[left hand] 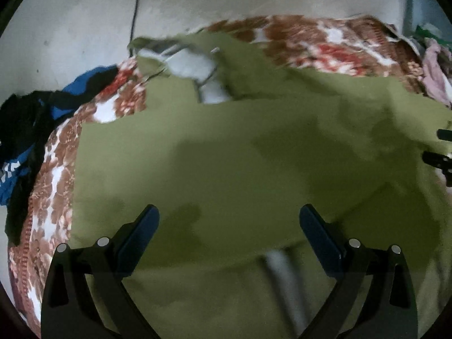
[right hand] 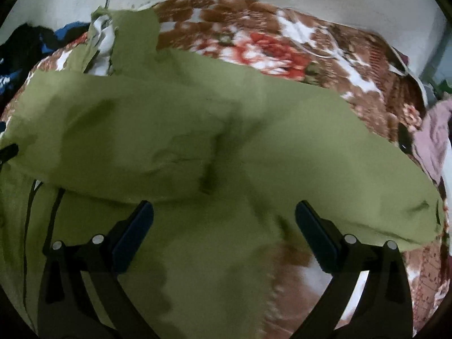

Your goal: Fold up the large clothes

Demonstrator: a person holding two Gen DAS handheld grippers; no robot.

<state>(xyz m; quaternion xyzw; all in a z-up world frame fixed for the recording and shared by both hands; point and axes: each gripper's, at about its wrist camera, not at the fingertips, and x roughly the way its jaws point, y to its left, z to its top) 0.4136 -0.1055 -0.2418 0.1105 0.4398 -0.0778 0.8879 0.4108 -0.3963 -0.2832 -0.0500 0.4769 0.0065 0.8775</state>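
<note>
The olive-green garment (left hand: 240,155) lies spread over a floral blanket (right hand: 282,48). The left tongs (left hand: 229,221) and the right tongs (right hand: 224,216) hover above it, both released and gripping nothing. No writing is legible.

Both wrist views look down, close over green garment (left hand: 240,155), shared; floral blanket (right hand: 282,48) behind.

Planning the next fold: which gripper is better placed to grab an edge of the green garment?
Right, probably. The right gripper is open with the green garment's ragged edge on the floral blanket between its fingers. The left gripper, also open, faces only mid-cloth.
</note>
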